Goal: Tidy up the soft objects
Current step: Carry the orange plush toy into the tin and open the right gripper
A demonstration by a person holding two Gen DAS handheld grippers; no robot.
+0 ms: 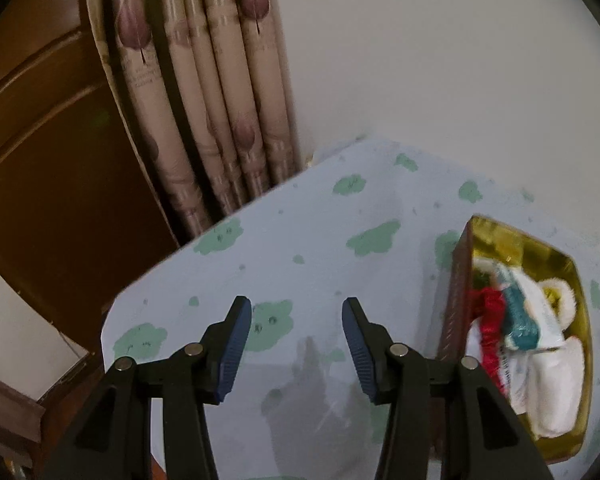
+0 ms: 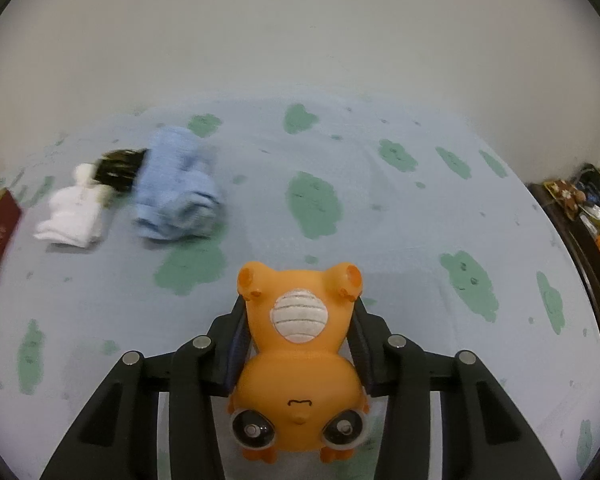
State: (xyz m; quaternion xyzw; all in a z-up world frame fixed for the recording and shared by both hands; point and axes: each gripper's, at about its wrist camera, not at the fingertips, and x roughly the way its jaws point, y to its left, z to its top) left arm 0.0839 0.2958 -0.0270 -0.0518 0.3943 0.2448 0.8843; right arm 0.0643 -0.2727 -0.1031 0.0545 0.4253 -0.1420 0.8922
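My right gripper point(image 2: 298, 312) clamps an orange plush toy point(image 2: 300, 364), upside down, white striped belly patch up, black eyes nearest me. My left gripper point(image 1: 297, 322) gapes empty over the blue-green tablecloth point(image 1: 320, 216). At three o'clock, the gold box point(image 1: 580, 280) holds red, teal, white cloths; its printing is unreadable.

Both wrist cams look steeply down, close over same tablecloth point(image 1: 320, 216), left toward curtain point(image 1: 204, 92)

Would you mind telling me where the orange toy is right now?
In the right wrist view, the orange toy sits low and central, clamped between the right gripper fingers, above the green-spotted tablecloth.
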